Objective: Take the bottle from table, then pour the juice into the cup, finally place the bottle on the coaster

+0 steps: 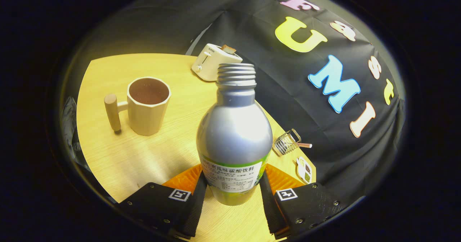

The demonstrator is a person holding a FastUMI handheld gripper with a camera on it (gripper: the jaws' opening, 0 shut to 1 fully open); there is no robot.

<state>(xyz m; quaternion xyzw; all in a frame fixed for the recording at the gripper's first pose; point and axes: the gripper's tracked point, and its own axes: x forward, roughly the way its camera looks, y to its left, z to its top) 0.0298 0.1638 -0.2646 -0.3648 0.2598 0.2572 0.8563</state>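
The gripper (pixel 233 195) has both fingers closed against the lower sides of the uncapped silver bottle (pixel 234 137), which stands upright between them over the table (pixel 144 155). Beyond it stands the wooden-handled cup (pixel 147 105); a toaster (pixel 212 60) sits at the far edge.

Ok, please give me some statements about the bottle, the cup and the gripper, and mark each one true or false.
1. The bottle has no cap on it. True.
2. The bottle lies on its side on the table. False: it is upright between the gripper fingers.
3. The cup has a wooden handle. True.
4. The cup stands between the fingers. False: it stands beyond them, apart from the bottle.
5. A toaster stands behind the bottle, at the table's far edge. True.
6. The gripper is wide open, far from the bottle. False: both fingers press on its lower part.
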